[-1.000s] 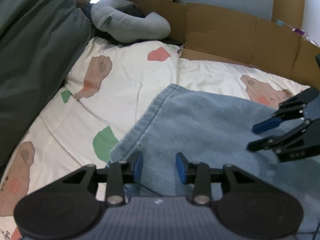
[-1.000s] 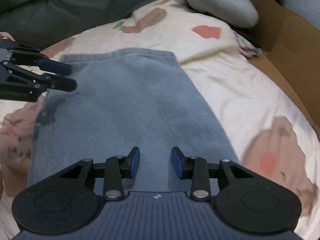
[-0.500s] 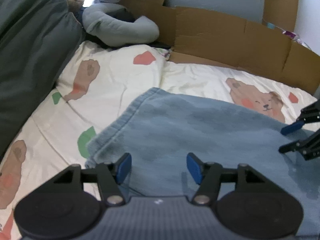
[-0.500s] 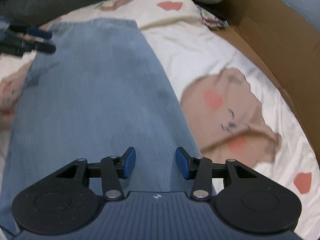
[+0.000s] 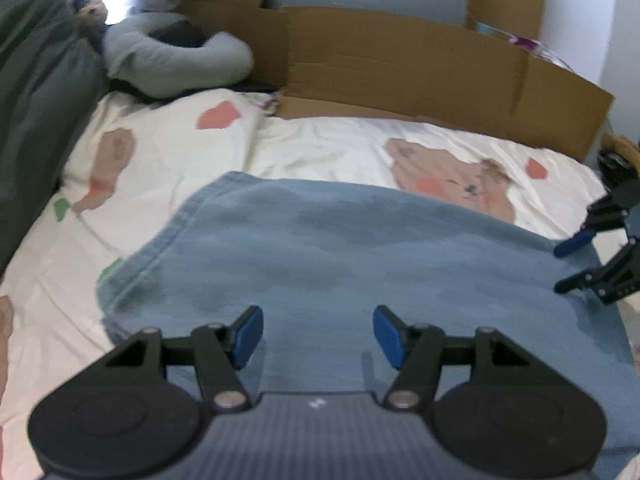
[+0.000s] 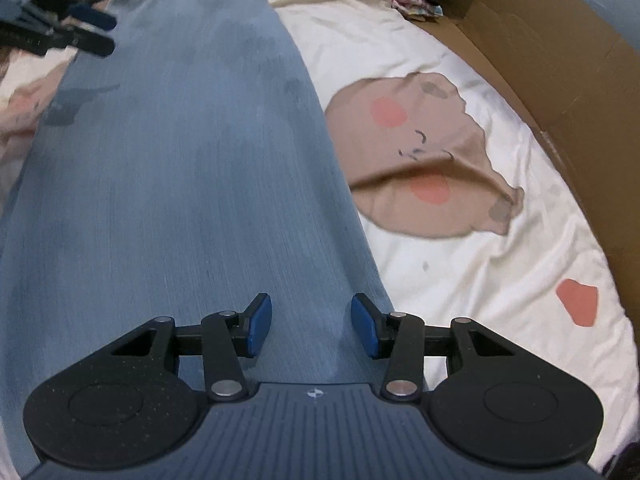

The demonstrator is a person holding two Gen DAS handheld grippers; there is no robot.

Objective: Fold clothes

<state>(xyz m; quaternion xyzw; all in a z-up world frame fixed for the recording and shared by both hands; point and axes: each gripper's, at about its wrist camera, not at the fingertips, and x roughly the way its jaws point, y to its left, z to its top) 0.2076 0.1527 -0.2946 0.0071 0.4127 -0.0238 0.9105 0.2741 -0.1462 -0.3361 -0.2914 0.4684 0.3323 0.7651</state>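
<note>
A light blue denim garment (image 5: 360,260) lies flat and long on the bear-print bedsheet (image 5: 320,148). My left gripper (image 5: 318,336) hovers open over one end of it, near its hemmed edge, with only cloth below the blue pads. My right gripper (image 6: 312,330) stands open above the other end of the garment (image 6: 180,160), close to its right edge, with nothing pinched. Each gripper shows in the other's view: the right gripper (image 5: 570,265) at the far right edge, the left gripper (image 6: 106,34) at the top left by the garment's far corner.
A brown cardboard wall (image 5: 400,60) borders the bed's far side and also runs along the right in the right wrist view (image 6: 540,60). A grey curved pillow (image 5: 172,64) lies at the back left. A dark green blanket (image 5: 32,100) rises along the left.
The left jaws have spread wider. Both grippers have drawn apart along the garment: the right one slid far toward its near end, the left one backed off from the hem.
</note>
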